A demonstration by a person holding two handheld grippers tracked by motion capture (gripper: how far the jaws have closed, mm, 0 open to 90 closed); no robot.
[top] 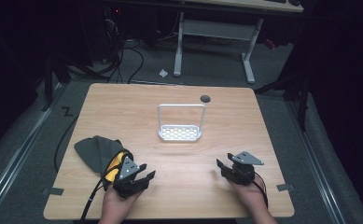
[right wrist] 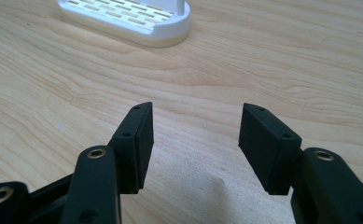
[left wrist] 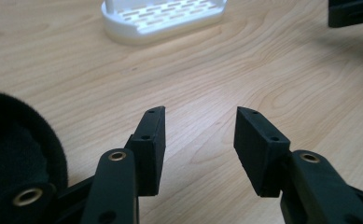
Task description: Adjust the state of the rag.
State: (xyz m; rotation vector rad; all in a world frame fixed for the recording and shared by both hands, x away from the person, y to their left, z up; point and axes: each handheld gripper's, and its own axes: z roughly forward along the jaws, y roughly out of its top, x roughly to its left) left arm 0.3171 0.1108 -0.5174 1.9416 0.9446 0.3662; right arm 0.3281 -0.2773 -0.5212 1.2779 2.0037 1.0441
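Note:
A white slotted rack (top: 180, 132) with a tall wire hoop stands on the wooden table (top: 123, 107), at its middle; its base shows in the left gripper view (left wrist: 165, 16) and the right gripper view (right wrist: 128, 18). My left gripper (top: 146, 173) rests near the front left, open, nothing between its jaws (left wrist: 200, 135). A dark green cloth (top: 95, 151) with something yellow (top: 117, 161) lies just left of it, and shows as a dark fuzzy mass (left wrist: 11, 140). My right gripper (top: 222, 164) sits at the front right, open and empty (right wrist: 195, 135).
A small dark round disc (top: 205, 98) lies near the table's far edge. Grey tape tabs (top: 285, 187) mark the front corners. Beyond the table stand a white desk frame (top: 214, 32) and cables on the floor.

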